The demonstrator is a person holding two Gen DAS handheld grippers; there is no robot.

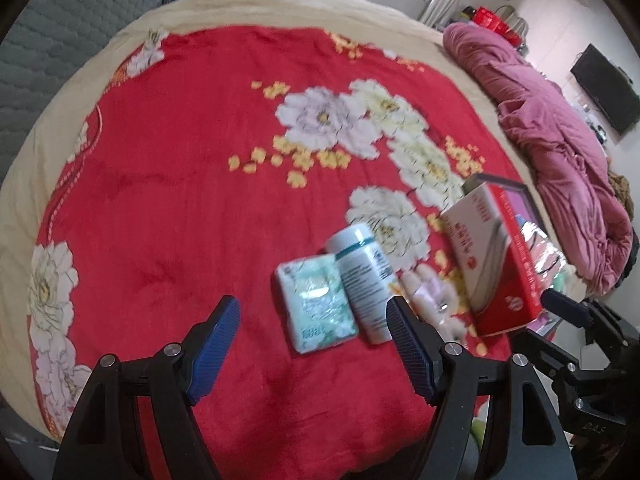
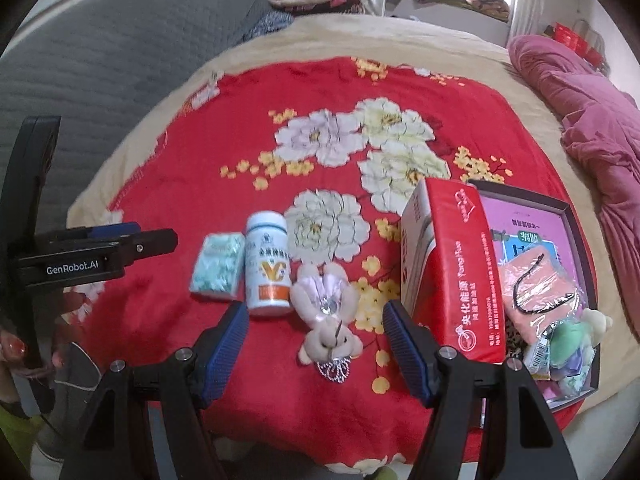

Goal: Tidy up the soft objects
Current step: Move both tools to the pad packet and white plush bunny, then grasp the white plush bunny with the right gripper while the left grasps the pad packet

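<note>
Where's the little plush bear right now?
In the right wrist view, the plush bear lies on the red blanket, apart from the white bottle on its left and the red box on its right.

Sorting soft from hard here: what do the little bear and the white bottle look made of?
Bear: plush fabric, matte and fuzzy, apparently with a satiny lilac dress. Bottle: seemingly rigid plastic, smooth and slightly glossy, with a printed label.

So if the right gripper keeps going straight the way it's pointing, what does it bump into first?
Probably the little plush bear: it lies between the open right gripper fingers' line, ahead on the red blanket. Depth is hard to judge.
</note>
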